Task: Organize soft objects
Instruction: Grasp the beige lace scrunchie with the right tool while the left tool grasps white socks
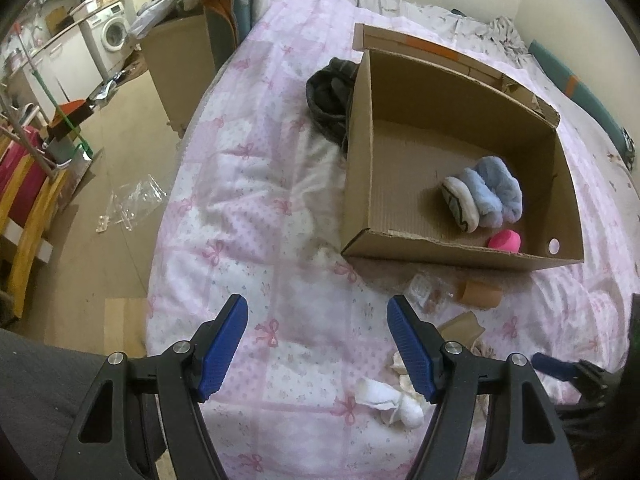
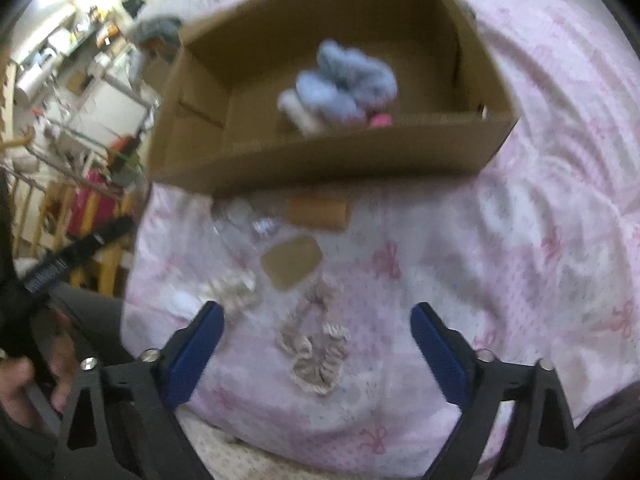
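Observation:
An open cardboard box (image 1: 360,160) (image 2: 320,160) lies on a pink-and-white quilt. Inside it are fluffy blue and white soft items (image 1: 486,198) (image 2: 340,88) and a pink piece (image 1: 505,240) (image 2: 380,120). My left gripper (image 1: 318,312) is open and empty above the quilt, near a white rolled cloth (image 1: 390,400). My right gripper (image 2: 316,320) is open and empty, just above a beige frilly scrunchie (image 2: 316,356). A second beige frilly piece (image 2: 236,292) lies to its left. The right wrist view is blurred.
A dark grey garment (image 1: 332,96) lies against the box's far left side. Brown card pieces (image 1: 480,292) (image 2: 292,266) and clear plastic (image 1: 424,292) lie in front of the box. The bed edge drops to the floor at left, with a clear bag (image 1: 132,204).

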Demonstrator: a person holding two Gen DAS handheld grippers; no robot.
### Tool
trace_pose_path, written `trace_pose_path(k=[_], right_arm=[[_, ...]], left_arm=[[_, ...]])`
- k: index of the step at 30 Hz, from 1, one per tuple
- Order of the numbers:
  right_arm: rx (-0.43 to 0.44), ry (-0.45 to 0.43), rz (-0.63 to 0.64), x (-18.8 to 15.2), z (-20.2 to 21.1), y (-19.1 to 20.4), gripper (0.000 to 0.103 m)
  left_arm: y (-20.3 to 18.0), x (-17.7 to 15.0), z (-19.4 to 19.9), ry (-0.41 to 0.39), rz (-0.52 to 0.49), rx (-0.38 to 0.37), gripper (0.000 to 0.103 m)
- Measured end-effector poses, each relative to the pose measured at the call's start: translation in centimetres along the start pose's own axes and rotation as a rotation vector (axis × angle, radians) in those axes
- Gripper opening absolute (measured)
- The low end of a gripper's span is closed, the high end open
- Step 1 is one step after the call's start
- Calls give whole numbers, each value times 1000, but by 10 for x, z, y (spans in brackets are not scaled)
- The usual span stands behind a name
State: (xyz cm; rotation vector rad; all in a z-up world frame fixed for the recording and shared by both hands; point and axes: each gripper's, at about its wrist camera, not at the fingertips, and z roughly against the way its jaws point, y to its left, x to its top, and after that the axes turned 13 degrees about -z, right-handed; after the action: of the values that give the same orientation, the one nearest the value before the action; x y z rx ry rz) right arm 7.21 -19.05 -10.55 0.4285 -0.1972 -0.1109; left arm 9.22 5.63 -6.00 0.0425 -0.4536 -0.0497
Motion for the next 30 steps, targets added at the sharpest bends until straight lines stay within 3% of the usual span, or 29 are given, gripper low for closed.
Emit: trace_pose_path(k=[7, 11, 14, 15, 23, 30], right_arm=[[-113, 87, 179, -15, -44, 31, 86], [-183, 106, 255, -24, -65, 42, 56], [-204, 93, 300, -28, -68, 47, 21], [-193, 97, 294, -28, -68, 47, 15], [-121, 28, 215, -24, -36, 36, 13], [-87, -13, 96, -11, -23, 14, 13]], left_arm=[[-4, -1, -1, 6, -9, -4, 70], [-11, -4, -8, 37, -34, -23, 70], [-27, -9, -16, 80, -93, -66, 70], [-34, -11, -18, 97, -120, -89, 70], [-66, -33, -34, 199, -207, -204, 70], [-81, -46, -58, 276, -233, -214, 70]])
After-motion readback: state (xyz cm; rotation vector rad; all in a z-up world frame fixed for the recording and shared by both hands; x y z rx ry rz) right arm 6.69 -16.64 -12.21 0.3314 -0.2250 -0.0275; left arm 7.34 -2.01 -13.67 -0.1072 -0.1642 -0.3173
